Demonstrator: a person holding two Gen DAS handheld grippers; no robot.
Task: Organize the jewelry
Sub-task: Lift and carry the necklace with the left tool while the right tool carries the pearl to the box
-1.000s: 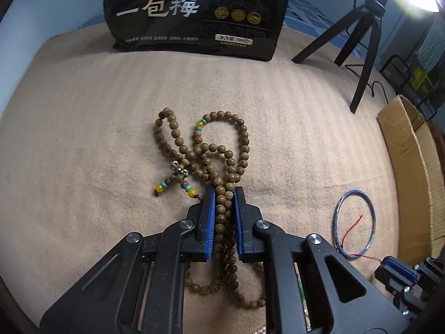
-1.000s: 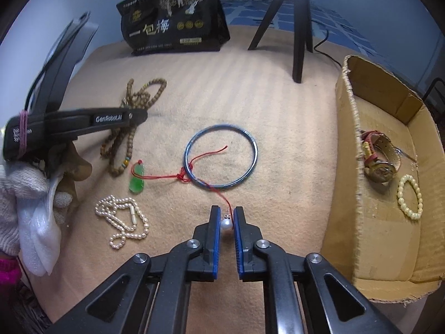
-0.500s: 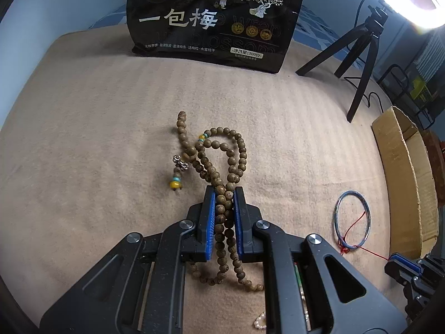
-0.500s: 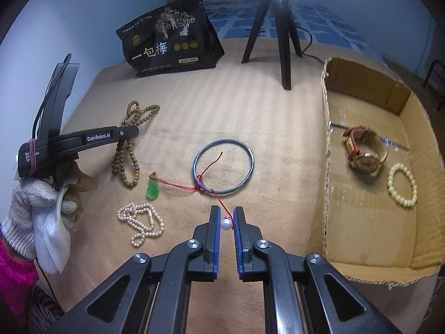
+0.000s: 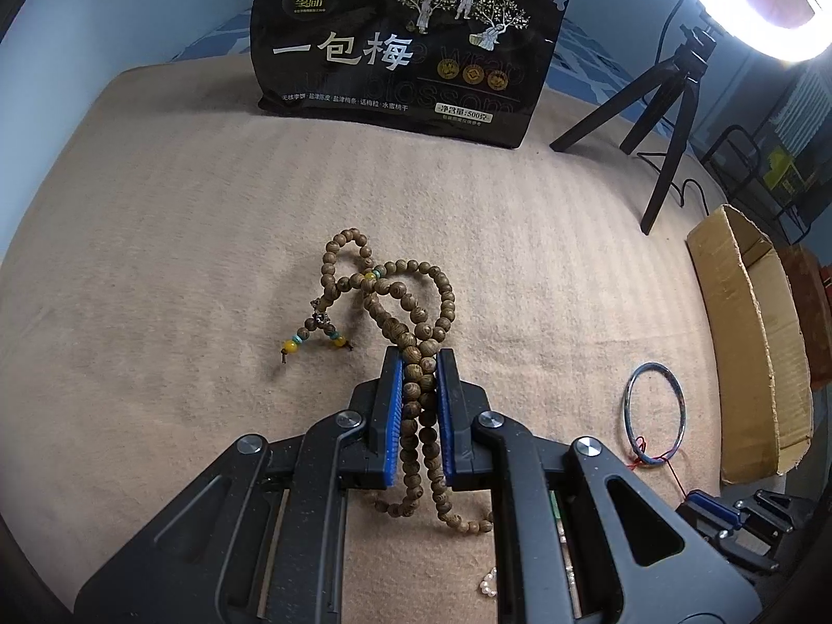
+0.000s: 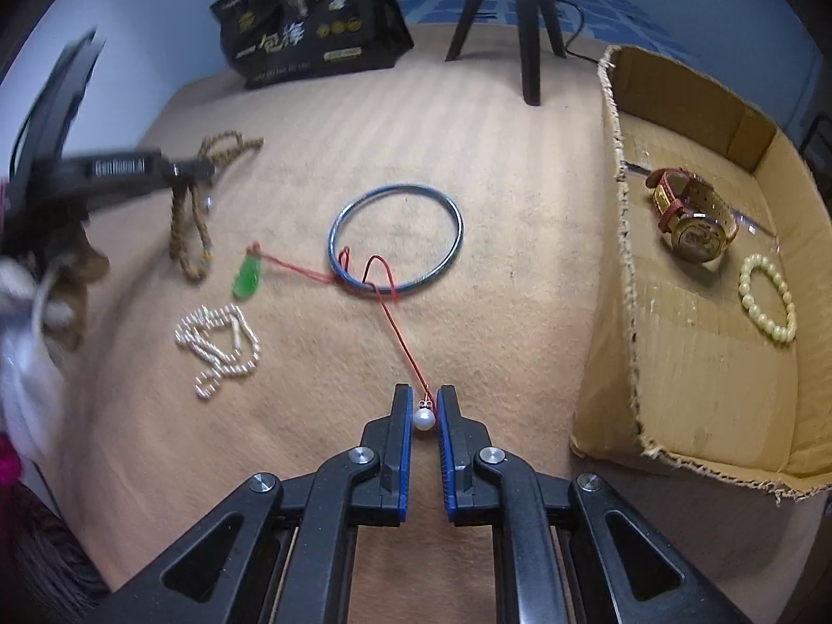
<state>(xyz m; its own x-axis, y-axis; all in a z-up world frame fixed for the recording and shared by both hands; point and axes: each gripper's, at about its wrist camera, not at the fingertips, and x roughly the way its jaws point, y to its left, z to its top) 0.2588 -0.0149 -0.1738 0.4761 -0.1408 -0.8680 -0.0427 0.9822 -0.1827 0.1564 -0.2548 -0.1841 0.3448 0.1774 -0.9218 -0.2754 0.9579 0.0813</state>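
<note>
My left gripper (image 5: 419, 359) is shut on a brown wooden bead necklace (image 5: 395, 307) and holds it above the beige cloth, loops hanging down. It also shows in the right wrist view (image 6: 190, 218), blurred. My right gripper (image 6: 424, 405) is shut on a white pearl (image 6: 424, 419) tied to a red string (image 6: 400, 333). The string runs taut to a blue bangle (image 6: 395, 236) and a green pendant (image 6: 247, 275). A white pearl necklace (image 6: 218, 335) lies on the cloth at left.
A cardboard box (image 6: 619, 218) at right holds a watch (image 6: 694, 221) and a cream bead bracelet (image 6: 769, 296). A black snack bag (image 5: 405, 47) and a tripod (image 5: 671, 119) stand at the back. The box edge (image 5: 749, 343) shows in the left wrist view.
My left gripper has lifted the wooden bead necklace off the cloth. My right gripper has pulled the pearl back and up, tightening the red string; the pendant and bangle have shifted.
</note>
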